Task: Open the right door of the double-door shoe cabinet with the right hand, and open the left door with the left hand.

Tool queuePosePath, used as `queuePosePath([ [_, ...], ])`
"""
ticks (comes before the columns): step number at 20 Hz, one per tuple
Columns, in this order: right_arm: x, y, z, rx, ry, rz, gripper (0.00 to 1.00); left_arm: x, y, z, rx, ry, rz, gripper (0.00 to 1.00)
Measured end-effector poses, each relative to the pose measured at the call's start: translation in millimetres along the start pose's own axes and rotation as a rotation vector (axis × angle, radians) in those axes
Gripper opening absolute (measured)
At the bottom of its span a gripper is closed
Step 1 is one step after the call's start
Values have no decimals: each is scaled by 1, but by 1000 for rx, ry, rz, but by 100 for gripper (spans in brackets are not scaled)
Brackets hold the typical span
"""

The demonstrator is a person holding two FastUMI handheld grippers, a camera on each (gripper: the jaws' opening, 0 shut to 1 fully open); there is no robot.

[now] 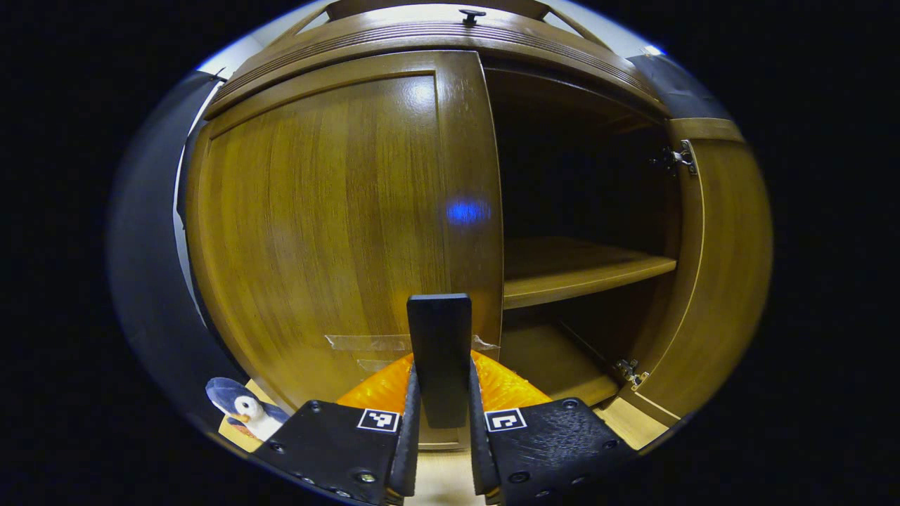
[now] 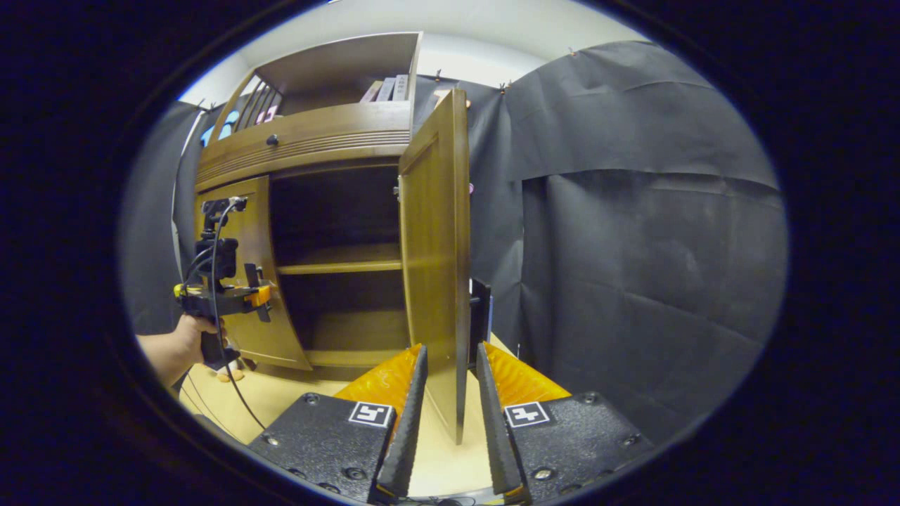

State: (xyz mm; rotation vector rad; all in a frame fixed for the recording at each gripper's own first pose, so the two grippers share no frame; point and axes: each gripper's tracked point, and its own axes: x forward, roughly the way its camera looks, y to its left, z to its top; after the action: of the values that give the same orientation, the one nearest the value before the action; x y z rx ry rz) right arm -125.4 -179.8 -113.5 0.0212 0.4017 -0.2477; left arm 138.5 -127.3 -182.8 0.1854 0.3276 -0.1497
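Left gripper view: your left gripper (image 1: 441,393) is clamped, both fingers pressing the black handle (image 1: 439,351) on the left door (image 1: 330,218). That door sits closed or nearly so; to its right the cabinet interior shows a shelf (image 1: 576,270), then the right door (image 1: 717,281) swung wide. A penguin toy (image 1: 242,407) lies below the left door.

Right gripper view: your right gripper (image 2: 450,393) straddles the right door's (image 2: 432,260) free edge, fingers parted, contact unclear. Your left hand (image 2: 190,337) holds the left gripper (image 2: 249,288) at the left door (image 2: 242,281).
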Motion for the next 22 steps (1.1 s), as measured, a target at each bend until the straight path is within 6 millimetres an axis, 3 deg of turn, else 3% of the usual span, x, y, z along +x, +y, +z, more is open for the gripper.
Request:
queuePosePath([
  [10,12,40,-1,-49,11,113,45,-44,6,-10,-25,7,6,30],
  [16,21,66,-3,-85,19,188,48,-79,18,-19,-57,19,37,30],
  [22,26,88,-3,-112,21,256,46,-108,32,-27,-84,34,71,30],
])
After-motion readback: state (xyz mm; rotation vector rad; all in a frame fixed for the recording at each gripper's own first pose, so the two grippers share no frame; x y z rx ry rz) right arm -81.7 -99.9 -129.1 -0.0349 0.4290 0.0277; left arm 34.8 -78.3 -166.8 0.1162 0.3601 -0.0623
